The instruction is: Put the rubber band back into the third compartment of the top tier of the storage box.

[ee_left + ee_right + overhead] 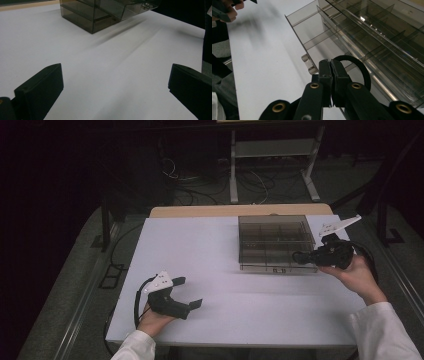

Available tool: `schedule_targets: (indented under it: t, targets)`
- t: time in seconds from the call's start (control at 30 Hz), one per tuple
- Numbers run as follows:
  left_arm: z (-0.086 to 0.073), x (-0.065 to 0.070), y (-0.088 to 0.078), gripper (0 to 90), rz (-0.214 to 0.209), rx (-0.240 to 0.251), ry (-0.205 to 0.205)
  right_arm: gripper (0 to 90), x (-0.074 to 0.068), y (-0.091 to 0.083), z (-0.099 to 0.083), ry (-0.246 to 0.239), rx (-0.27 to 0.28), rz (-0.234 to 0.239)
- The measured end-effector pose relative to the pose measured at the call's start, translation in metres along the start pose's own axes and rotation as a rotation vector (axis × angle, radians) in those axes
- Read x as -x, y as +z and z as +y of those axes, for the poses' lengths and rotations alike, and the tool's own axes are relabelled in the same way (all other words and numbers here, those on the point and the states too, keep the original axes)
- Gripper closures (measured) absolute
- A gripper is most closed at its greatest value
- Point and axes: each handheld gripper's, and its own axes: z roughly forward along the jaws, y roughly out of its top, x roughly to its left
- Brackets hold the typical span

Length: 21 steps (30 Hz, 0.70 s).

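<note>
A clear smoke-tinted plastic box (276, 241) with a grid of dividers sits on the far right of the white bench (210, 270). My right gripper (298, 256) rests at its front right corner, jaws pressed together with nothing between them — the box's small front latch (309, 65) lies just beside their tips. My left gripper (190, 292) waits well apart, jaws wide and empty. The box looks light, stiff, slippery and brittle — I judge the latch or rim the best hold.
</note>
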Motion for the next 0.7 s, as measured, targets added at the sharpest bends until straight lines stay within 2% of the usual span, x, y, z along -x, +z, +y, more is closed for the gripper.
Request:
schedule_targets:
  t: [0.7]
  targets:
    - [0.000, 0.000, 0.000, 0.0, 0.001, -0.003, 0.001, 86.3, 0.019, 0.009, -0.004, 0.034, -0.025, -0.029]
